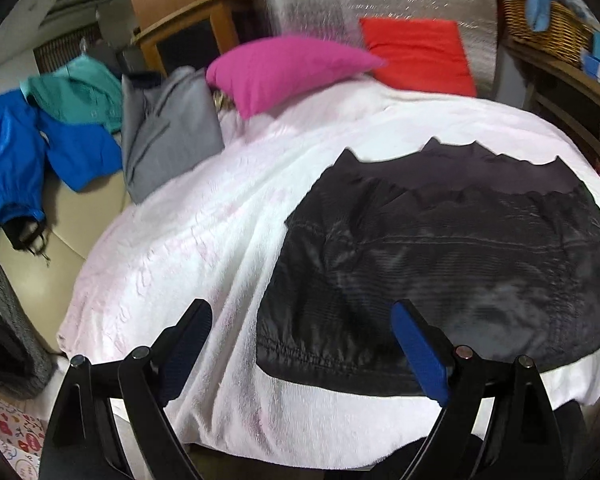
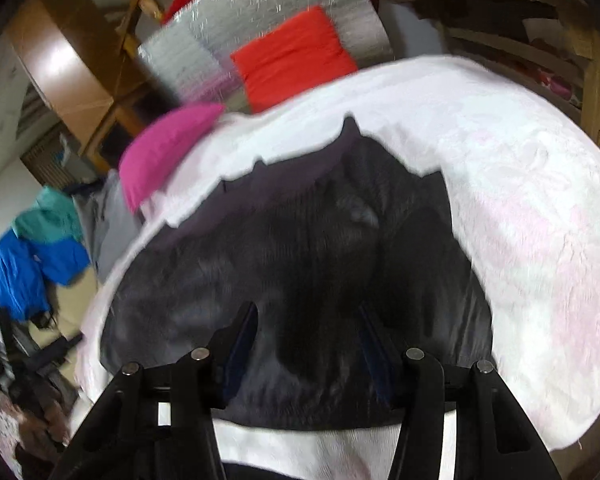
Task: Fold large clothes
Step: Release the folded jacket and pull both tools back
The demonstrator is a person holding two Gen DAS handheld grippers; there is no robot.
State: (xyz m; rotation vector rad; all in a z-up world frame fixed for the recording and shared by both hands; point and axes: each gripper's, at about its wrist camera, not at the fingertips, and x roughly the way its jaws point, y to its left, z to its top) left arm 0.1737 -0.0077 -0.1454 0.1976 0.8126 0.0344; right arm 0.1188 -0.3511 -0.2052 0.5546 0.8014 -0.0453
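A black jacket lies spread flat on a bed covered by a white and pale pink blanket. My left gripper is open wide, with nothing between its blue pads. It hovers above the garment's near left corner, one finger over the blanket and one over the black fabric. In the right wrist view, which is blurred, the same jacket fills the middle. My right gripper stands partly open above it, and I see no fabric pinched between its fingers.
A pink pillow and a red cushion lie at the bed's far end. Grey, teal and blue clothes are piled at the left. A wicker basket sits on wooden shelves at the right.
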